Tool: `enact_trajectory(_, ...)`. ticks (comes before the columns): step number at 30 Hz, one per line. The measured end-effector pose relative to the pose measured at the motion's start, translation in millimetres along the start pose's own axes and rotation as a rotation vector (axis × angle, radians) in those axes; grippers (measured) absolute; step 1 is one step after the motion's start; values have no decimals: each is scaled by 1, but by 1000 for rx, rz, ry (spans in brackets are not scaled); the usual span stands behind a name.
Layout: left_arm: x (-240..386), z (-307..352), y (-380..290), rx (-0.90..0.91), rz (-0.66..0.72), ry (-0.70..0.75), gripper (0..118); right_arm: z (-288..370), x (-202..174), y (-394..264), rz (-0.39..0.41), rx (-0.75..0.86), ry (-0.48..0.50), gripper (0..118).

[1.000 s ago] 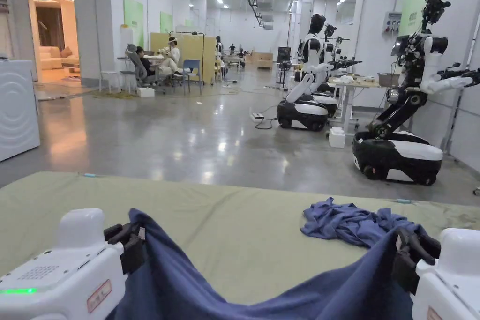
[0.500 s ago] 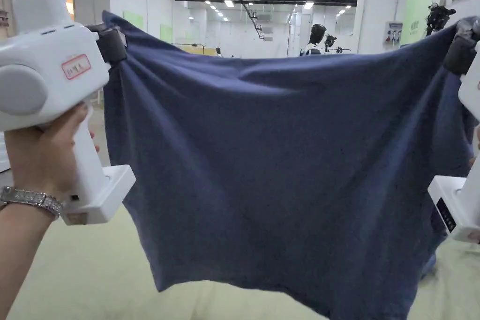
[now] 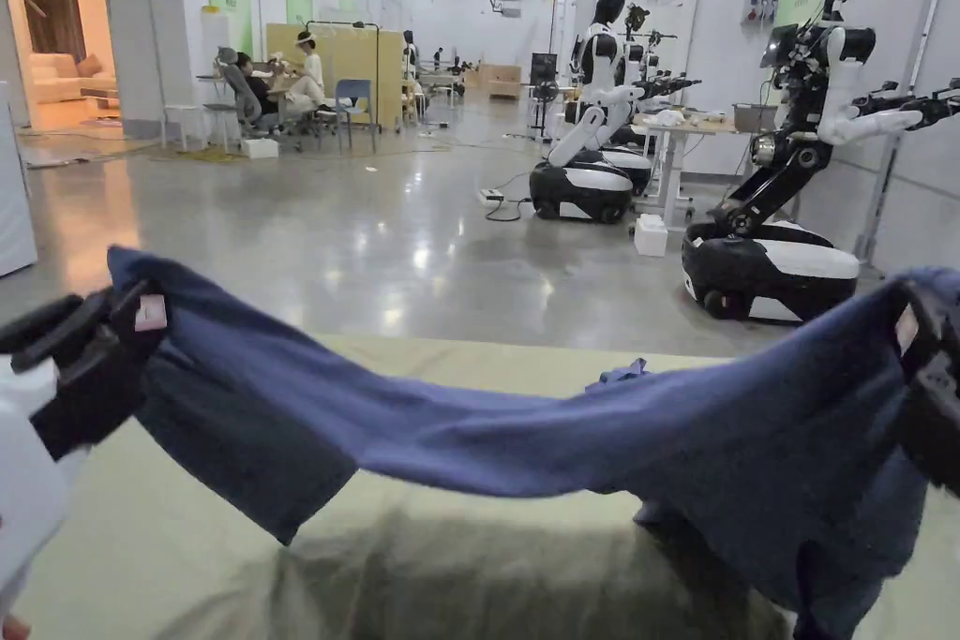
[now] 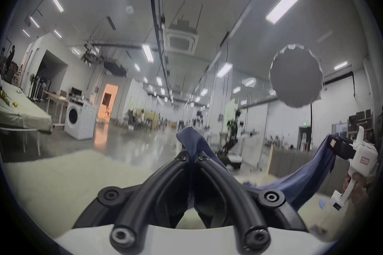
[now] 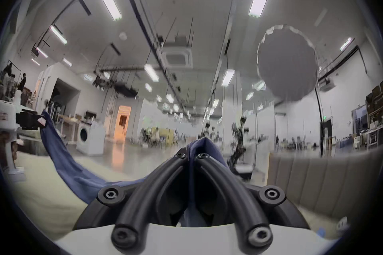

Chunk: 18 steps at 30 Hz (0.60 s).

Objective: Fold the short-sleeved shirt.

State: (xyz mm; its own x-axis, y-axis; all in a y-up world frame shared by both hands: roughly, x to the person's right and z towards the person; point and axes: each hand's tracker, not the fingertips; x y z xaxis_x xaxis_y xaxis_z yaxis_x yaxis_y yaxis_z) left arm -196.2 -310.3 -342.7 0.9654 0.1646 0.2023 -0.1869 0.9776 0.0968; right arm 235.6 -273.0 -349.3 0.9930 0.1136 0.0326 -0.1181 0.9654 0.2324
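Shirt (image 3: 525,445) lower than before, both grippers' clamped tips (gripper views).

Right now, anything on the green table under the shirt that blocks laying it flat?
Yes. A crumpled blue garment lies on the table just beyond the shirt, right of centre. The shirt hangs between both hand-held grippers.

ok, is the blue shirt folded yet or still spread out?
Spread, not folded: the blue shirt hangs stretched between the left tongs and right tongs, sagging over the green table.
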Motion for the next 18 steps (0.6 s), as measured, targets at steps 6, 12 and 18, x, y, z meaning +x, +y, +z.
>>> enact_trajectory(6,-19,85,-67,-379,-48,64,1,115,-13,-82,-82,-339,-57,4)
enact_trajectory(12,-40,131,-103,-771,-90,68,1,186,-2,-128,-32,-738,-11,4)
enact_trajectory(18,-65,130,-149,-1060,-69,69,4,184,6,-173,-22,-1085,-5,5)
